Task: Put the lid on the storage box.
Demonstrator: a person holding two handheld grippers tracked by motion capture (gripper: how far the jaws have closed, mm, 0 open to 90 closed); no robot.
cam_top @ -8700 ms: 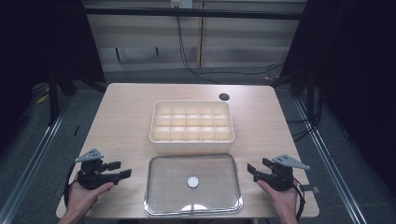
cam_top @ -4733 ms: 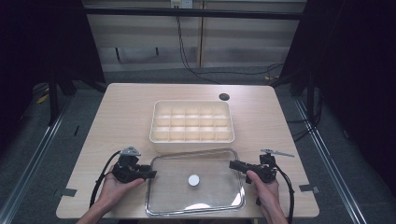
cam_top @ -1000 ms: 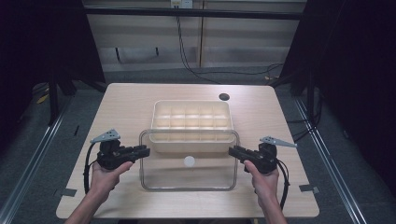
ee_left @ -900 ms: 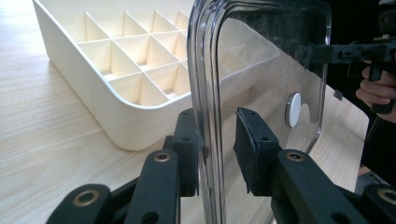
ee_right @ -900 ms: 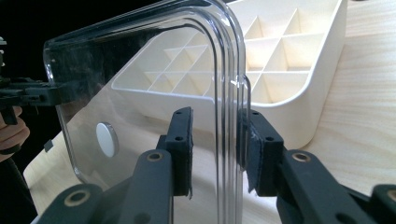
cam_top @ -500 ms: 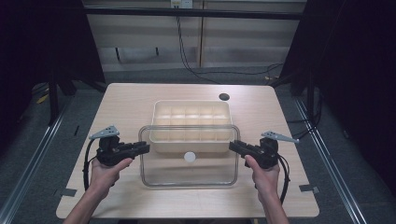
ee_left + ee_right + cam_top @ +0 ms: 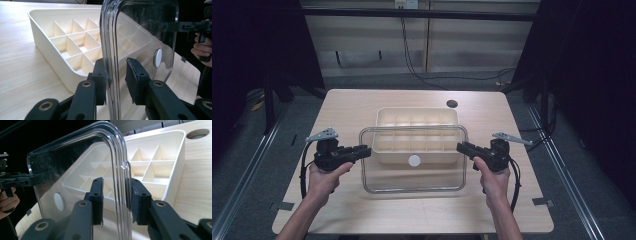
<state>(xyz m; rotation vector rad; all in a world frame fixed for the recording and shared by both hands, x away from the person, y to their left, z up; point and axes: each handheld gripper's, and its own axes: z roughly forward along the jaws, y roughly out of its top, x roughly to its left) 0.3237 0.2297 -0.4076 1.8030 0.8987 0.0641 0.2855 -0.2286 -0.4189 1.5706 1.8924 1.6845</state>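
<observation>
A clear plastic lid point(image 7: 412, 177) with a white round knob point(image 7: 414, 160) hangs above the table, held level between both grippers. My left gripper point(image 7: 366, 150) is shut on the lid's left rim, and my right gripper point(image 7: 460, 146) is shut on its right rim. The lid's far half overlaps the front of a cream divided box point(image 7: 417, 117), whose compartments look empty. In the left gripper view the pads point(image 7: 100, 82) straddle the lid's edge point(image 7: 110, 37), with the box point(image 7: 50, 52) beyond. In the right gripper view the lid's rim point(image 7: 120, 157) runs between the pads point(image 7: 136, 200), with the box point(image 7: 160, 160) behind.
A round cable hole point(image 7: 451, 103) is in the wooden table point(image 7: 352, 105) behind the box, and it is also in the right gripper view as a hole point(image 7: 198, 133). Bare wood lies left, right and in front of the box. Dark floor and rails surround the table.
Both grippers came in from the table's front corners, closed on the lid's sides and raised it. Over the last second the lid moved away from the person, over the box's front.
</observation>
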